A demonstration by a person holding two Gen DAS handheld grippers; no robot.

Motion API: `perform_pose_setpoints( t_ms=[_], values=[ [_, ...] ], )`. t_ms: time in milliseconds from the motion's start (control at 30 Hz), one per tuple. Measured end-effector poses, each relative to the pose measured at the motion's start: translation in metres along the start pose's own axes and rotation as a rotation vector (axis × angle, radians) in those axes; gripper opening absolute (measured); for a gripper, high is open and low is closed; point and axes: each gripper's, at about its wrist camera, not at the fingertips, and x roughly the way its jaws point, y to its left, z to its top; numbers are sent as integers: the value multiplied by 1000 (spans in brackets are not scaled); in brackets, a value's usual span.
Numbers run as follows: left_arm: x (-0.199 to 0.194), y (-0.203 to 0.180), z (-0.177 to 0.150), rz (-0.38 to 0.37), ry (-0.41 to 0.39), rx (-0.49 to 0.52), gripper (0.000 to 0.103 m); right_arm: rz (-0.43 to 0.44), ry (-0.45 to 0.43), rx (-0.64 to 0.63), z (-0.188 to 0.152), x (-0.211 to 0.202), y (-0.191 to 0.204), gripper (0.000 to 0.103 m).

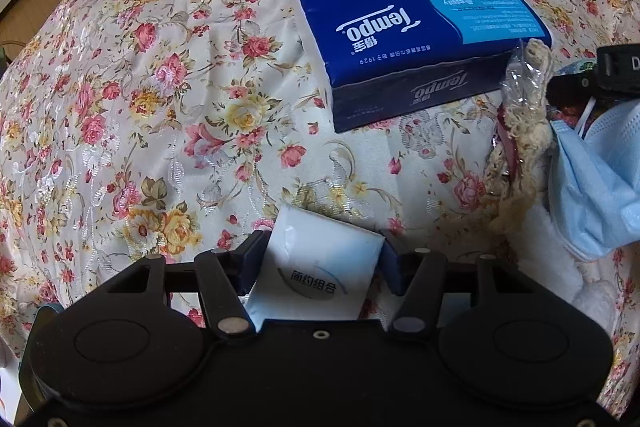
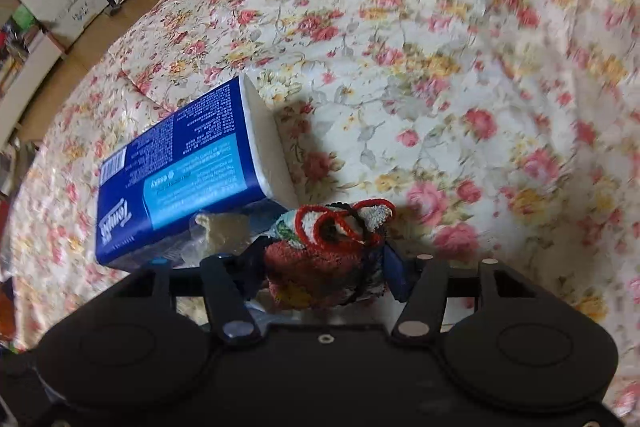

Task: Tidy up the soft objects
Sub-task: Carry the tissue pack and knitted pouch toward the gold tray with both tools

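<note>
Soft objects are split between my grippers: left gripper (image 1: 322, 257) clamps a white tissue packet (image 1: 320, 259) for sorting, right gripper (image 2: 324, 263) pinches a knitted pouch (image 2: 332, 251) beside the blue tissue pack (image 2: 180, 179), mid floral bedspread (image 2: 460, 67), away from its edges.

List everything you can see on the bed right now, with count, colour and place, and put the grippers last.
Tissue pack: one, dark blue, flat on the bedspread.
Small tissue packet: one, white, between the left gripper's fingers.
Face mask: one, light blue, right of the big pack.
Beige fuzzy item: one, partly in clear wrap, beside the mask.
Knitted bundle: one, red, white and black, in the right gripper.
Floral bedspread: one, cream with pink and yellow roses.
Left gripper: black, shut on the packet.
Right gripper: black, shut on the bundle.
</note>
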Motion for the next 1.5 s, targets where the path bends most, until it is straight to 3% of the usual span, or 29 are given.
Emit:
perform_pose_setpoints(
  t_ms=[200, 467, 600, 900, 1200, 1367, 1500],
  values=[
    [-20, 2, 0, -20, -11, -35, 55, -104, -82, 24, -11, -34, -17, 56],
    [-89, 6, -19, 8, -74, -30, 55, -175, -187, 36, -37, -106, -29, 56],
    [-121, 18, -43, 15, -89, -36, 55, -169, -221, -12, -65, -145, -20, 56],
    [-169, 74, -120, 26, -121, -112, 56, -62, -250, -199, -158, -205, 30, 56],
    [-155, 131, -187, 64, -95, -248, 55, 88, -154, -426, -258, -213, 112, 56],
    [-127, 157, -205, 86, -40, -334, 55, 163, -57, -527, -303, -198, 160, 56],
    [-108, 175, -212, 129, -24, -375, 55, 166, 12, -585, -328, -181, 191, 56]
  ],
)
